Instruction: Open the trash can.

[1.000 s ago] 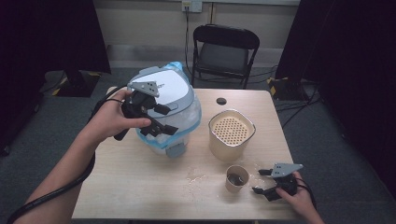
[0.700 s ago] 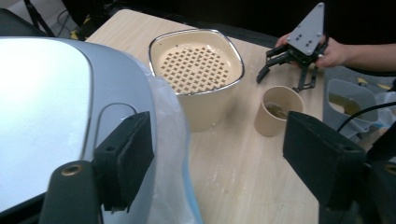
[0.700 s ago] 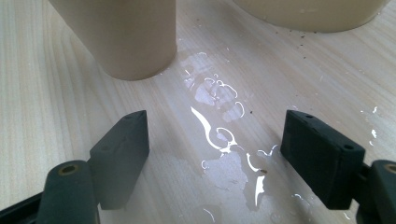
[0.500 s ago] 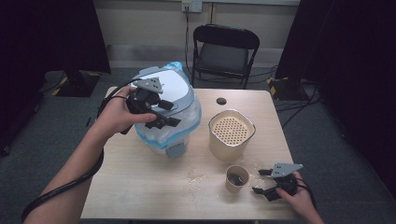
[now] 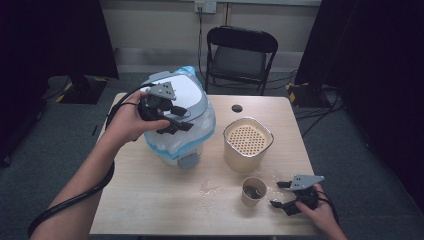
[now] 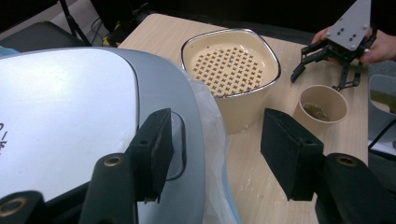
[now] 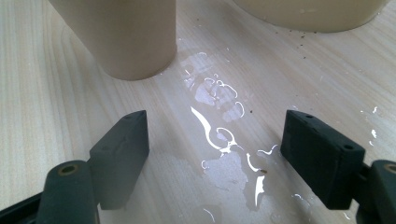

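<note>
Tongs, the left ones (image 5: 172, 120), hang over the front of the machine (image 5: 175, 150) at the back left of the tabletop (image 5: 150, 200). The machine is wrapped in a thin bag (image 5: 207, 130), most likely to keep it dry, since there is a wet spill (image 5: 210, 189) on the wood in front of it. Its grey and white lid (image 5: 187, 95) is down. The left tongs have just been closing, but they are not clenched yet: in the left gripper view one jaw sits above a small dip (image 6: 180, 144) at the lid's front edge, and the other jaw hangs past the edge, over the bag. So the lid's edge lies between the two jaws, close to the first jaw, and I see no pad pressing on it. The hand comes in from the side and points the tongs at that edge, so I think they are lined up to pinch it and lift the lid. The right tongs (image 5: 276, 193) lie low on the near right of the tabletop, spread apart with nothing in them, just wet wood between the jaws. They seem to be resting out of the way. A cup (image 5: 253, 190) stands just beside them, not touching. A pot (image 5: 248, 137) with a holed insert stands between the cup and the machine, well apart from both tongs.
</note>
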Available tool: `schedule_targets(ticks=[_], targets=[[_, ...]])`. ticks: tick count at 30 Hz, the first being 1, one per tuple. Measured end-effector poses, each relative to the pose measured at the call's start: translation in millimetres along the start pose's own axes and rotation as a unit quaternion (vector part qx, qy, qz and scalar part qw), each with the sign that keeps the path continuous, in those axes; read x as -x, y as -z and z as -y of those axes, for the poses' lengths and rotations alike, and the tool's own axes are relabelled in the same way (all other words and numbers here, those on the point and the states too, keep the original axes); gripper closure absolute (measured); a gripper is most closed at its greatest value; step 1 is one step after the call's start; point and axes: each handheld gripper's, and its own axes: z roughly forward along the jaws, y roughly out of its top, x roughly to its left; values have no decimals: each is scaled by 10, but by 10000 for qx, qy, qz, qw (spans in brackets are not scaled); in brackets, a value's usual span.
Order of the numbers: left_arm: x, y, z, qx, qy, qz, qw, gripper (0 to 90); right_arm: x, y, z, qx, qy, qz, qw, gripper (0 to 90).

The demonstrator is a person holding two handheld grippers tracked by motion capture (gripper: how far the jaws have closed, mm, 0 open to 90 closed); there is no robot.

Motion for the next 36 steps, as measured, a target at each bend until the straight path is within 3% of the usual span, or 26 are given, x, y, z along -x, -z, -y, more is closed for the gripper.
schedule_targets(ticks=[5, 9, 12, 14, 17, 19, 27, 36], targets=[[30, -11, -5, -84, -165, -88, 9998, 446, 0, 0, 0, -1, -1, -1, 10000, 230], [43, -16, 7, -61, -162, -147, 9997, 470, 0, 0, 0, -1, -1, -1, 10000, 230], [64, -36, 16, -35, -178, -75, 9998, 501, 0, 0, 0, -1, 0, 0, 10000, 230], [76, -32, 6, -30, -247, -201, 9995, 493, 0, 0, 0, 1, 1, 0, 10000, 230], [124, -22, -9, -140, -327, -184, 9992, 420, -1, 0, 1, 4, 15, -7, 10000, 228], [172, -17, -1, -69, -371, -57, 9993, 367, -3, 1, 1, 2, 18, -16, 10000, 228], [353, -1, 121, 315, -164, 314, 9989, 234, -3, 1, 1, -3, 13, -20, 10000, 227], [486, -112, 378, 475, -39, 564, 9973, 222, -3, 3, 0, -22, 10, -21, 10000, 226]])
